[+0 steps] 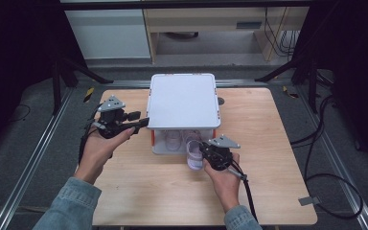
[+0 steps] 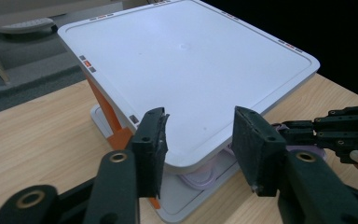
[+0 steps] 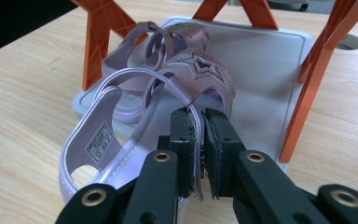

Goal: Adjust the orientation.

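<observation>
**Sandal half out of the rack, pinched by the right gripper**

At the left of the table, the left gripper [image 1: 141, 123] hangs level just off the near-left corner of the shoe rack [image 1: 182, 100], its tips pointing right toward the white top shelf. In the left gripper view its jaws stand partly spread, one to each side of that corner, and nothing lies between the pads; they do not appear to press on the shelf edge. Orange legs [image 2: 103, 106] carry the top shelf above a white base tray [image 3: 261, 60].

Moving right, the lilac sandal [image 3: 121, 135] sits at the near edge of the base tray, its heel end hanging toward the person and its star-trimmed toe strap pointing far, into the rack. A second sandal [image 3: 168, 37] lies behind it, deeper on the tray.

At the right, the right gripper [image 1: 203, 154] has its jaws pressed nearly together on the sandal's back strap, gripping it from the near side. The sandal's long axis runs near to far, in line with these jaws, so the right hand is the one placed to carry it; a straight pull toward the person looks likely to clear it between the two near legs. The left gripper is close enough to steady the rack if it shifts.
</observation>
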Available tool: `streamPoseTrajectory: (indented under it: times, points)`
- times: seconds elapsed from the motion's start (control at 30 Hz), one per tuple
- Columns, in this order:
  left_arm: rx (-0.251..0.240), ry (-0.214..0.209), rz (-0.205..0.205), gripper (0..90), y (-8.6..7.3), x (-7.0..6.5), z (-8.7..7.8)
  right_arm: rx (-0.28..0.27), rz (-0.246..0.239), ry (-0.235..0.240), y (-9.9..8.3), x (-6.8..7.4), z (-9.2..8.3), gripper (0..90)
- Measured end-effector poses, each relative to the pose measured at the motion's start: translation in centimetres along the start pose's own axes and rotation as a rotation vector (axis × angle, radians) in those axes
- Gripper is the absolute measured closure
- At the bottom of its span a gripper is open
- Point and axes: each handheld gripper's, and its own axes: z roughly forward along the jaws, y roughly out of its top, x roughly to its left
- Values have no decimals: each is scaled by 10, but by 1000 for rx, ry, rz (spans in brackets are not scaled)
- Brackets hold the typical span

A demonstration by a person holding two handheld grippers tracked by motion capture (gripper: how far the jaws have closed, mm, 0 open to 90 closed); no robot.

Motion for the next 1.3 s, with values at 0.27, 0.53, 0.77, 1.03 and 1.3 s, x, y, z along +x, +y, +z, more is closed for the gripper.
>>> streamPoseTrajectory:
  times: [0.27, 0.53, 0.77, 1.03, 1.3]
  points:
    - [23, -3, 25, 628, 10, -5, 16, -7, -22, -37, -1, -1, 3, 825]
    - [54, -16, 48, 697, 15, -7, 34, -11, -16, -62, -3, -4, 12, 825]
    - [90, -36, 67, 764, 18, -11, 49, -17, -6, -76, -5, -4, 20, 825]
    - [120, -39, 69, 869, 20, -11, 64, -17, -4, -91, -8, -10, 27, 825]
    - [138, -19, 68, 881, 20, -12, 74, -19, -6, -104, -10, -12, 34, 824]
